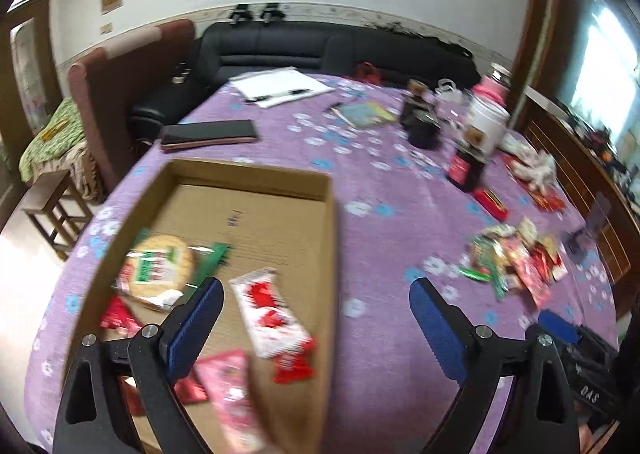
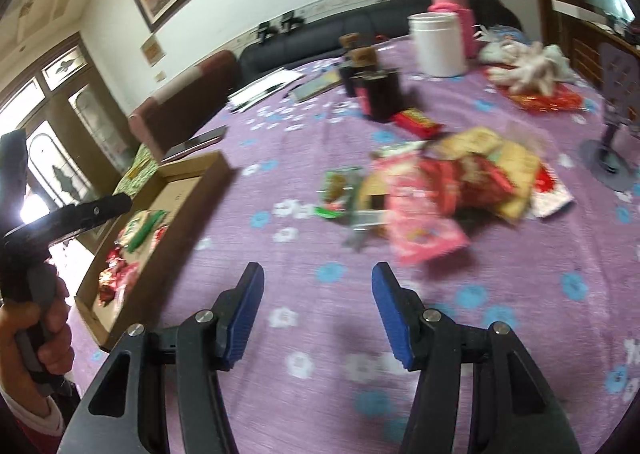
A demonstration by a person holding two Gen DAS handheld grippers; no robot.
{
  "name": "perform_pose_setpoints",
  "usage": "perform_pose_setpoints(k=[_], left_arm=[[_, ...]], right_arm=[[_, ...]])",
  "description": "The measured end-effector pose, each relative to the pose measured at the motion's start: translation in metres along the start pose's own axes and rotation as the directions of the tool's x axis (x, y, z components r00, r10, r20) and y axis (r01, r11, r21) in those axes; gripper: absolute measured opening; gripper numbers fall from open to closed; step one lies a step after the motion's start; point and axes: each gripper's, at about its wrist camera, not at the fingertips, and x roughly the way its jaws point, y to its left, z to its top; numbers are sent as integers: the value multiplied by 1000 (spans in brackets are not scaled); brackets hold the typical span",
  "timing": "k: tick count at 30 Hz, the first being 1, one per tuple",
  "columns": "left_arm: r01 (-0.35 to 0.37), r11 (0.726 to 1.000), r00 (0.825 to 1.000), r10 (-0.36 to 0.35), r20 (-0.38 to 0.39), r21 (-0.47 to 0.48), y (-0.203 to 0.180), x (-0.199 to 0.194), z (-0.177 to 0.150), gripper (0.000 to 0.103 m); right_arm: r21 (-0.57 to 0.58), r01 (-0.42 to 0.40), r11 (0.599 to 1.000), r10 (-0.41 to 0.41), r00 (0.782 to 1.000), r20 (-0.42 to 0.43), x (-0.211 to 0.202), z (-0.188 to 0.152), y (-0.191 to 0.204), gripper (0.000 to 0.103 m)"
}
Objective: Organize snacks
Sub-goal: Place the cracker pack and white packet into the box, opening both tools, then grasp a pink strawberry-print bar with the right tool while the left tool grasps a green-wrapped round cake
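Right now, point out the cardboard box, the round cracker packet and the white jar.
cardboard box (image 1: pixel 256 178): left wrist view, far wall.
round cracker packet (image 1: pixel 160 272): left wrist view, centre.
white jar (image 2: pixel 439 43): right wrist view, side.

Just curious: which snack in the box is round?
The biscuit pack with the green label, at the box's left side; the other packs there are long red-and-white or pink wrappers.

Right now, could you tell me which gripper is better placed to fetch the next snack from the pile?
Probably the right gripper: it is open, empty and faces the snack pile. The left gripper, also empty, hangs over the cardboard box.
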Motion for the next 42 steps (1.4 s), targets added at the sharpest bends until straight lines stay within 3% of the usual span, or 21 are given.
perform_pose_setpoints(k=[10, 18, 21, 22, 25, 37, 38, 40, 42], left_arm=[[43, 995, 997, -37, -65, 91, -56, 26, -10, 96], [71, 985, 992, -54, -115, 156, -97, 65, 3, 96], [78, 982, 991, -57, -123, 172, -104, 73, 5, 96], [79, 981, 990, -58, -125, 175, -106, 75, 6, 96], [76, 982, 990, -53, -130, 175, -110, 82, 9, 96], [187, 964, 976, -160, -147, 191, -150, 112, 13, 96], [193, 964, 975, -167, -147, 184, -151, 116, 13, 95], [203, 964, 971, -176, -163, 169, -152, 124, 12, 78], [262, 956, 956, -239, -171, 129, -149, 126, 13, 57]], right_arm=[[-76, 74, 994, -71, 997, 44, 12, 35, -23, 55], [-148, 110, 983, -116, 993, -30, 51, 53, -25, 54], [-141, 115, 983, -122, 992, -41, 58, 53, -32, 34], [-139, 119, 983, -125, 991, -36, 57, 54, -34, 28], [-133, 100, 986, -106, 994, -40, 54, 53, -36, 27], [-11, 48, 999, -48, 998, 52, -11, 32, -54, 27], [0, 45, 999, -45, 998, 51, -15, 28, -56, 27], [21, 45, 999, -46, 998, 50, -22, 20, -59, 27], [41, 43, 998, -45, 998, 49, -26, 14, -62, 27]])
